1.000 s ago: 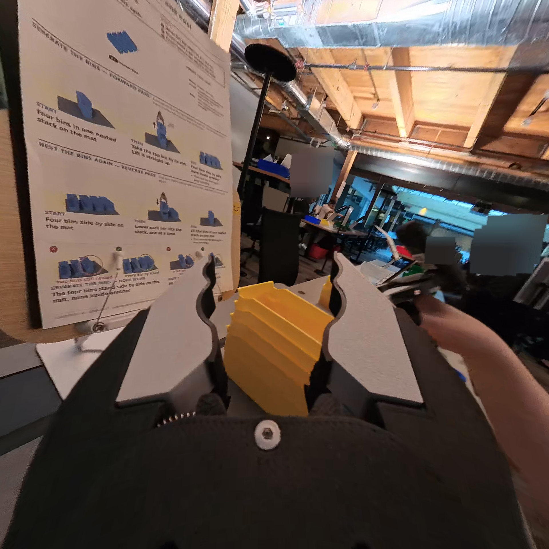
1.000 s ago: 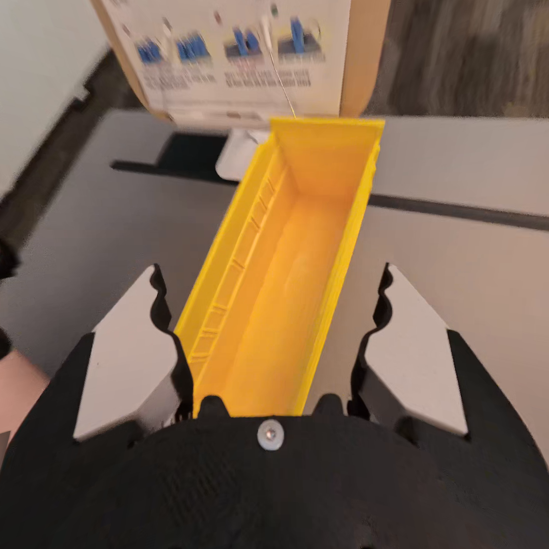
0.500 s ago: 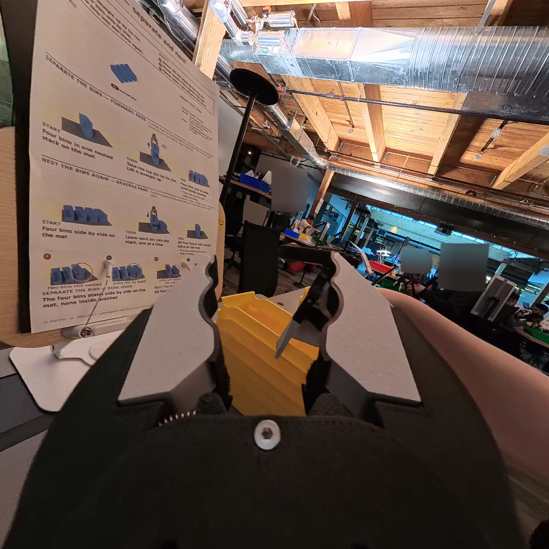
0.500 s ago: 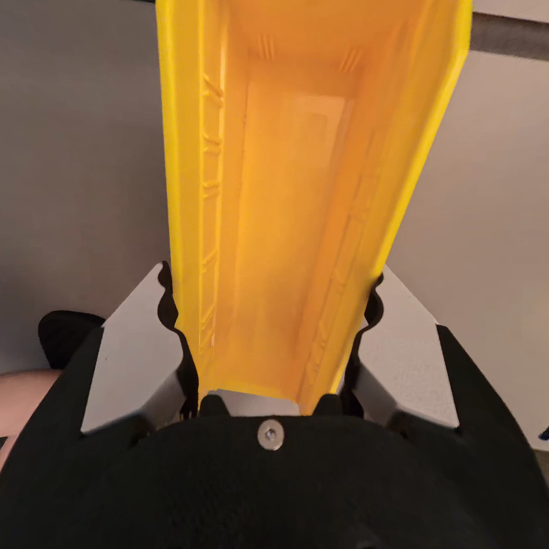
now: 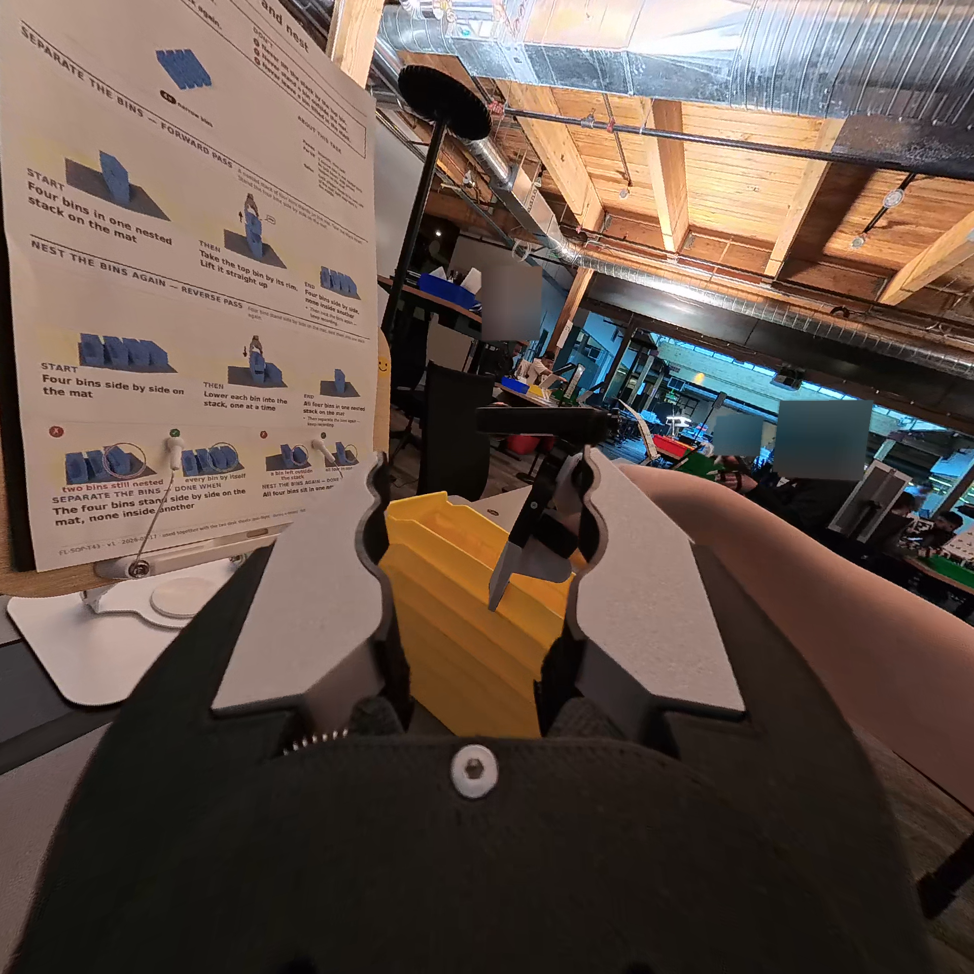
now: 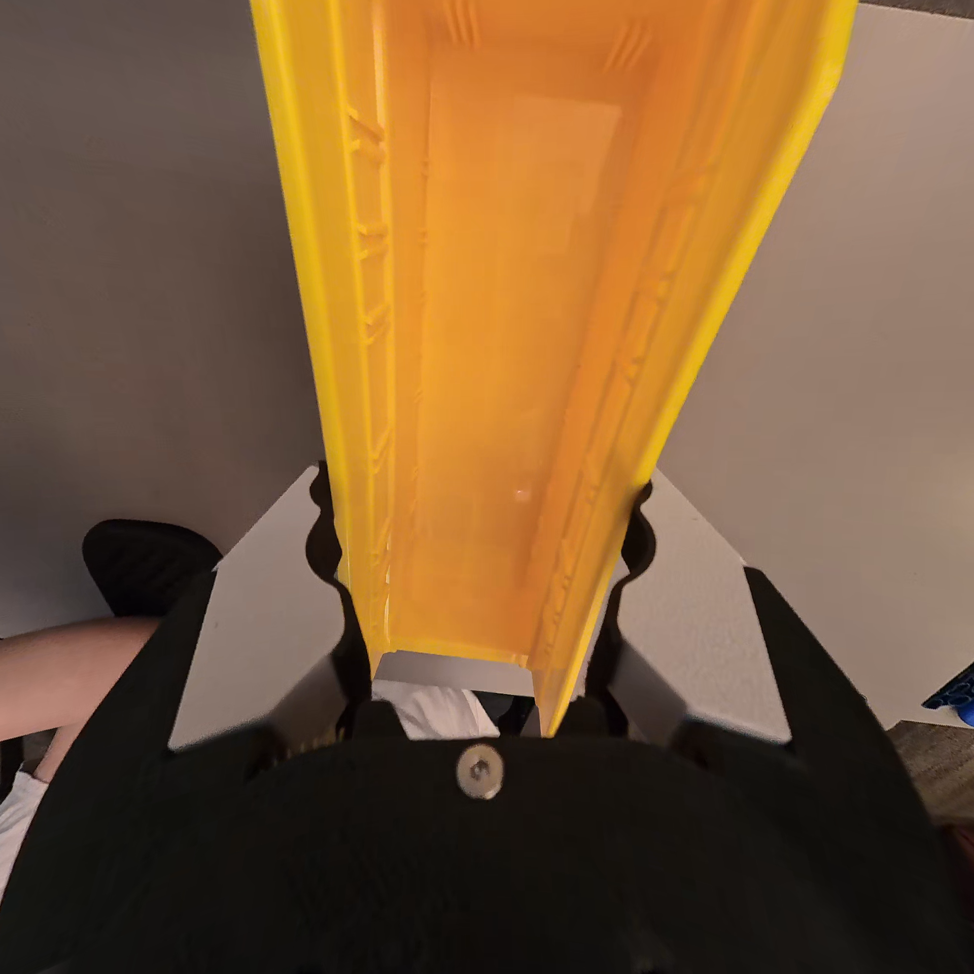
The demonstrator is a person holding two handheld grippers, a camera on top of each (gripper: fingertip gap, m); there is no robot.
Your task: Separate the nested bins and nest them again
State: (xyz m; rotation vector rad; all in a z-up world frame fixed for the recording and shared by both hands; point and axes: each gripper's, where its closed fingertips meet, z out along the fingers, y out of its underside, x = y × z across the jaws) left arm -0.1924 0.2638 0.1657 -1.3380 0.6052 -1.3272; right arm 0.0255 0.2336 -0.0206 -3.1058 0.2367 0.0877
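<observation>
A stack of nested yellow bins [image 5: 464, 622] stands on the grey table between the fingers of my left gripper [image 5: 482, 458]. Both pads press on the stack's lower sides, so the left gripper is shut on it. My right gripper [image 6: 482, 477] looks straight down into the top yellow bin [image 6: 516, 295]. Its pads sit against the two long sides near the bin's near end, shut on it. In the left wrist view one grey finger [image 5: 506, 574] of the right gripper reaches down onto the top bin [image 5: 437, 519]; the other finger is hidden.
A printed instruction sheet [image 5: 184, 295] stands on a white stand [image 5: 105, 632] at the back left. A person's forearm [image 5: 790, 606] crosses the right side. The grey table [image 6: 132, 263] lies around the bins. A blue object [image 6: 954, 706] shows at the right edge.
My right gripper came down over the top bin and its fingers closed in from wide open onto the bin's sides. My left gripper tightened slightly on the stack.
</observation>
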